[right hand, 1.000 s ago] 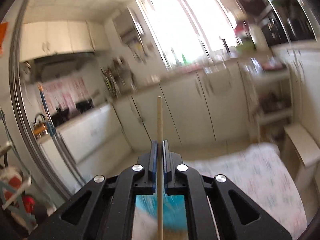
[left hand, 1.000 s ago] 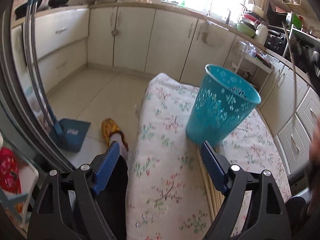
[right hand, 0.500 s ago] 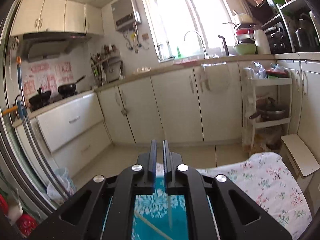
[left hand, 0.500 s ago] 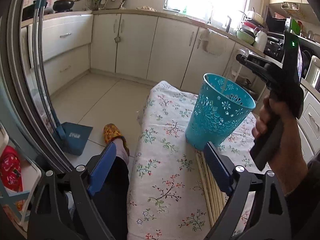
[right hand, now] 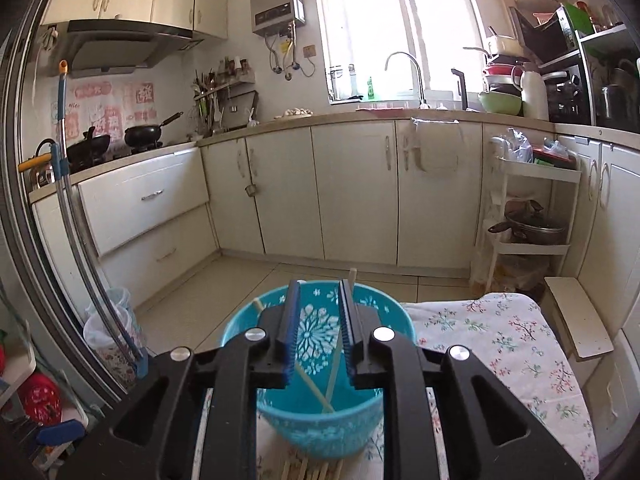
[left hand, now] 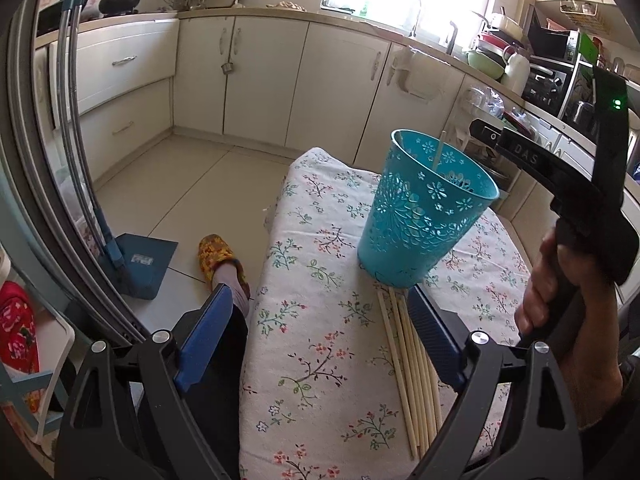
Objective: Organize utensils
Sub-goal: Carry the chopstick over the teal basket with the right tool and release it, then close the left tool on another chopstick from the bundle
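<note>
My right gripper (right hand: 318, 332) sits just above the mouth of the teal basket (right hand: 316, 420), and its jaws are opening with nothing between the pads; two chopsticks (right hand: 334, 364) already lean inside the basket, their tips poking past the rim ahead of me. That hand looks done with this drop, in my judgement.

What matters for the next pick is the loose bundle of chopsticks (left hand: 412, 364) on the flowered cloth (left hand: 312, 320). From the right gripper it lies below and behind, on my side of the basket's foot; I only catch its ends at the bottom edge of the right wrist view. From my left gripper (left hand: 320, 332), which stands spread wide and empty, the bundle is much closer: it runs just inside the right-hand blue pad, partly tucked under it. Its long axis points roughly straight away from me toward the basket, with the far ends stopping at or nearly at the basket's base; I cannot tell whether they touch.

So the sticks lie along the left gripper's pointing direction, not across it. I judge the left hand is the nearer one, but either hand would have to close across the bundle's width, coming down from above, and separating a single stick from its neighbours may be fiddly.
</note>
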A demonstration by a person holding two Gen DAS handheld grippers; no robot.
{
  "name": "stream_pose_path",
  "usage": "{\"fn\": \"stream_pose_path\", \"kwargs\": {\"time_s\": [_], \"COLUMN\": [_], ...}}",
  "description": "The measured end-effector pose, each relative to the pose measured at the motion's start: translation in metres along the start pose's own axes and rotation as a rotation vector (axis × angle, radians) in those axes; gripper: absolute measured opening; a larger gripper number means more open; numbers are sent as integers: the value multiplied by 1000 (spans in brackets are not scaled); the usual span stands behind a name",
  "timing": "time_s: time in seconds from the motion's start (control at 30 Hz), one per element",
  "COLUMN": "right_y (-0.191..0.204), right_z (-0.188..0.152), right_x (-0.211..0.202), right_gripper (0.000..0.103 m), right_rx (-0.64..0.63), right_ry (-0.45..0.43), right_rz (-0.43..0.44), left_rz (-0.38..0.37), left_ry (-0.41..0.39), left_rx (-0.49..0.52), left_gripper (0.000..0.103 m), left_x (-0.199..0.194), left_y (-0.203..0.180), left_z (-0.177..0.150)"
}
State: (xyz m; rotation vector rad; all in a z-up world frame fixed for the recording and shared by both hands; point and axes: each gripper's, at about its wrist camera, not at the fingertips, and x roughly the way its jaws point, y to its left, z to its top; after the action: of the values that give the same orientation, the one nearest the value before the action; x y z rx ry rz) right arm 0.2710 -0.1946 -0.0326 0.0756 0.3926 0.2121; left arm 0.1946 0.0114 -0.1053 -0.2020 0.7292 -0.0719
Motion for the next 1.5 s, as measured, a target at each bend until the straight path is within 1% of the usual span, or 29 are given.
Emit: {"fn": "stream_pose_path", "kwargs": {"time_s": [0.13, 0.27, 0.33, 0.4, 0.47, 0.57, 0.67, 0.77, 0.83, 1.0, 1.1, 1.2, 1.33, 1.4, 1.5], "right_y": [-1, -6, -13, -19, -25, -28, -22, -19, -17, -18, -16, -18, -31, -40, -53], "right_z": [-6, -23, -43, -68, -96, -126, -134, -139, -145, -152, -154, -153, -152, -150, -151], "right_x": [-10, -34, -45, -48, -42, -28, -13, 0, 8, 8, 7, 6, 4, 3, 1], "right_gripper": [22, 24, 24, 24, 22, 19, 19, 19, 17, 16, 13, 7, 7, 7, 7], "right_rx": [9, 39, 58, 74, 97, 115, 100, 85, 82, 72, 46, 36, 14, 17, 61], "right_ry": [23, 36, 84, 159, 260, 378, 431, 467, 504, 518, 529, 544, 549, 545, 536], "right_rz": [-1, 3, 2, -4, 1, 16, 26, 10, 5, 0, -1, 12, -11, -29, -26], "left_rz": [-2, 8, 18, 25, 29, 31, 33, 36, 37, 40, 38, 30, 25, 28, 61], "left_ry": [8, 23, 33, 50, 64, 94, 111, 128, 140, 162, 170, 182, 233, 246, 251], "left_rx": [6, 14, 13, 12, 11, 26, 49, 55, 54, 44, 45, 62, 103, 123, 167], "left_gripper": [85, 85, 85, 85, 85, 85, 85, 85, 85, 85, 85, 85, 85, 85, 85], "left_x": [-2, -2, 0, 3, 7, 13, 17, 21, 25, 31, 35, 43, 73, 86, 106], "left_y": [-4, -5, -3, -2, -2, -6, -10, -10, -9, -5, -5, -11, -28, -37, -52], "left_z": [-3, -4, -5, -7, -9, -14, -18, -20, -22, -24, -24, -24, -25, -25, -24]}}
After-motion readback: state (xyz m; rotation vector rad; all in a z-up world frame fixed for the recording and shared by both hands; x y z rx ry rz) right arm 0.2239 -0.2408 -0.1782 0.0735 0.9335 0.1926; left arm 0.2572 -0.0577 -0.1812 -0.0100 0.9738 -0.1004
